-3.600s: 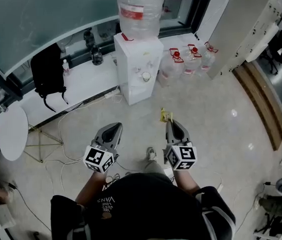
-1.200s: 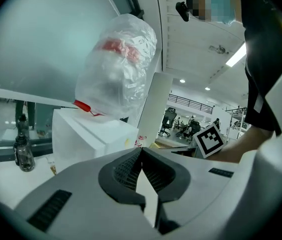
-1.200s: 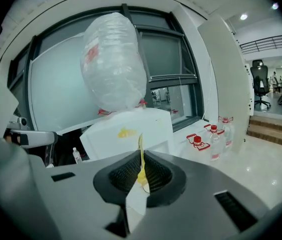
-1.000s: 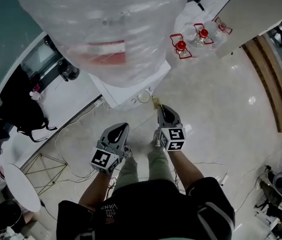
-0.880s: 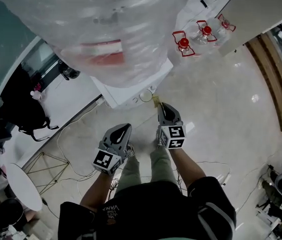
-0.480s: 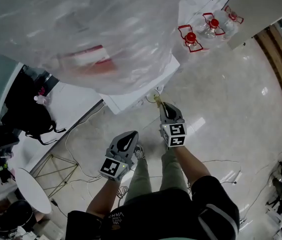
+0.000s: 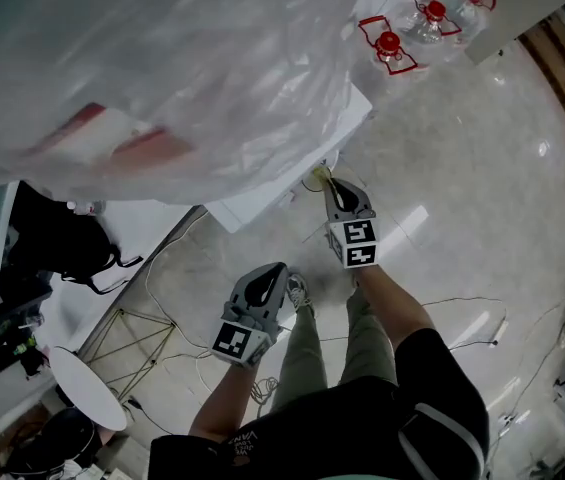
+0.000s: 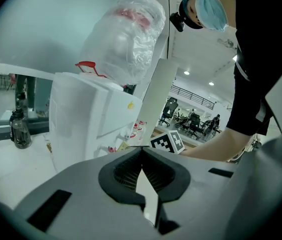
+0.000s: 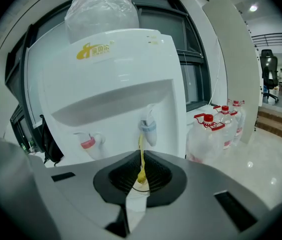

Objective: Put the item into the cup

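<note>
My right gripper [image 7: 328,181] is shut on a thin yellow item [image 9: 141,156], whose strip sticks up out of the jaws in front of the blue tap [image 9: 148,126]. Its tips reach the front of the white water dispenser [image 9: 116,84]. In the head view a small round cup rim [image 7: 312,180] shows right at those tips, partly hidden. A white surface shows through the jaw gap below the item; I cannot tell if it is the cup. My left gripper [image 7: 270,270] hangs lower and further back, shut and empty, pointing towards the dispenser [image 8: 81,114].
A big water bottle wrapped in plastic [image 7: 142,68] fills the upper left of the head view. Water jugs with red caps [image 7: 392,43] stand on the floor to the right. A black backpack [image 7: 62,243], cables [image 7: 162,268] and a round white table [image 7: 87,388] lie left.
The person has stepped up to the dispenser. The right gripper has carried the yellow item up to the dispenser's front; the left gripper has dropped back and lower.
</note>
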{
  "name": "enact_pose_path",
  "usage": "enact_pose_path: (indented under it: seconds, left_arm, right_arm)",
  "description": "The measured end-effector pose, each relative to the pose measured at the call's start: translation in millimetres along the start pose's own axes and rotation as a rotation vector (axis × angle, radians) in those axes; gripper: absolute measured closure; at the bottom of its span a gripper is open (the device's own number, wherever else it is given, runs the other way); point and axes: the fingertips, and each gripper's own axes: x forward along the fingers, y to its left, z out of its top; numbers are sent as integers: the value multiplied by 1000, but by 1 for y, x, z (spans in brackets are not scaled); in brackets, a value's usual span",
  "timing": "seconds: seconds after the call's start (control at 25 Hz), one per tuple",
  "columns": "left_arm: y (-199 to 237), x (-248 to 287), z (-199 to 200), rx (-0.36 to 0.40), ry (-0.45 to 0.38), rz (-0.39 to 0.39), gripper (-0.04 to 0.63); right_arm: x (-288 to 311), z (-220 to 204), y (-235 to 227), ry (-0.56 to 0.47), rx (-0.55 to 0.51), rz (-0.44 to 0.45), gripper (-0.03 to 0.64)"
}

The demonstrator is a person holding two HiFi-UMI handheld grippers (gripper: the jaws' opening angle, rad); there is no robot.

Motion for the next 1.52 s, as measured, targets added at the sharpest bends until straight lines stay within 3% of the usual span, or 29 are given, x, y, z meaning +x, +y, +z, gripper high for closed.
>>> enact_pose_path:
  seconds: [0.48, 0.68, 1.24, 1.52]
  left_arm:
    - [15, 3, -19, -9, 39, -10, 576]
    - [25, -2, -34, 3, 92, 5, 575]
    - [35, -6, -41, -30, 77, -1, 575]
    - [39, -10, -50, -26, 114, 11, 575]
  right_arm:
    - [37, -30, -5, 60, -15, -15, 566]
    - [44, -42, -5, 83, -29, -17, 568]
    - [73, -69, -5, 141, -52, -28, 567]
    - [79, -76, -6, 168, -75, -26, 568]
